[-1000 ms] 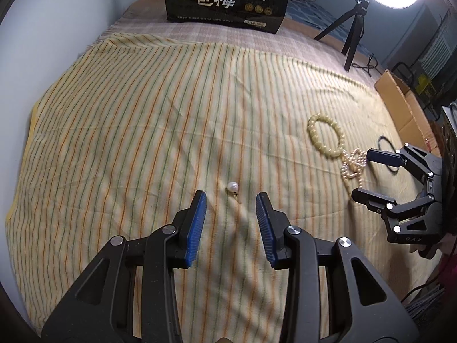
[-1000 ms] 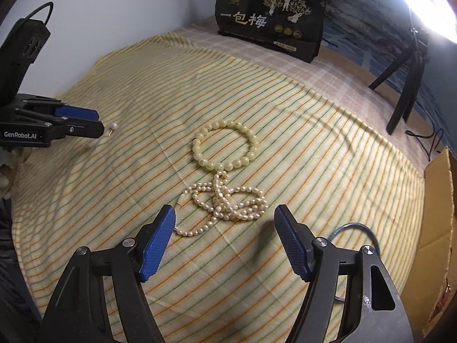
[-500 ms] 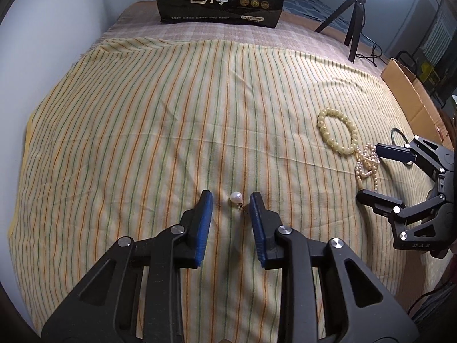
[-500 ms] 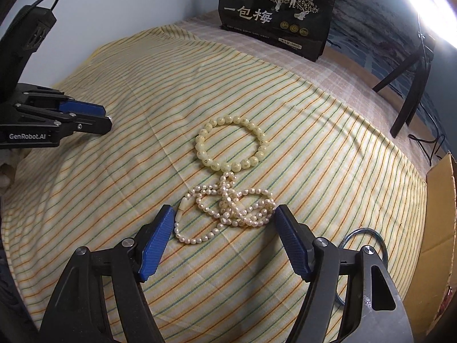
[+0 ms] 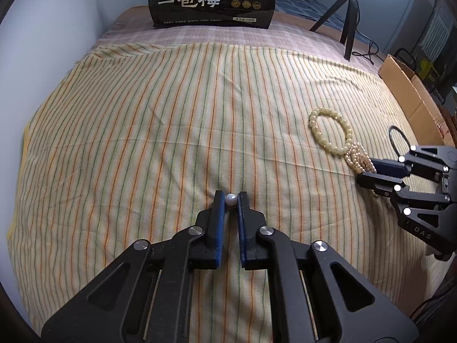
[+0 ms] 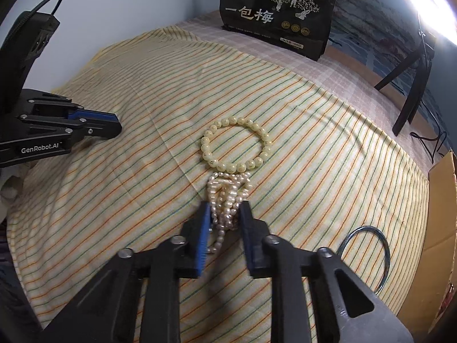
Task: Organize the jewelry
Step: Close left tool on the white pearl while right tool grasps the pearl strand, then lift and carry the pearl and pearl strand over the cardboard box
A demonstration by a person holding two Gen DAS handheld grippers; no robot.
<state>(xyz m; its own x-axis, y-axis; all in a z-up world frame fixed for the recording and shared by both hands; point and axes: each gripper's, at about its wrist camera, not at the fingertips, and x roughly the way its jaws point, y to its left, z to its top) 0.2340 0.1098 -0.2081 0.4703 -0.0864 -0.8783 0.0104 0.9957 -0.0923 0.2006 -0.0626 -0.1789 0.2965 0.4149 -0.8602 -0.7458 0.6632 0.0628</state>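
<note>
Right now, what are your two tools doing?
Left tool shut on pearl earring. Right tool just closed on pearl necklace. Bead bracelet touching necklace.

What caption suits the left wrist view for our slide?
Left gripper pinches a pearl on striped cloth; right gripper grips the necklace.

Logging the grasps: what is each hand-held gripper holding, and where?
Left hand-held gripper: single pearl, at fingertips. Right hand-held gripper: bunched pearl strand, mid-bundle.

Left gripper (image 5: 230,197) jaws just closed, now pinching the pearl (image 5: 230,199), right gripper (image 6: 224,208) jaws just closed, bunching the pearl necklace (image 6: 225,197) at 6 o'clock of the bead bracelet (image 6: 237,144)
</note>
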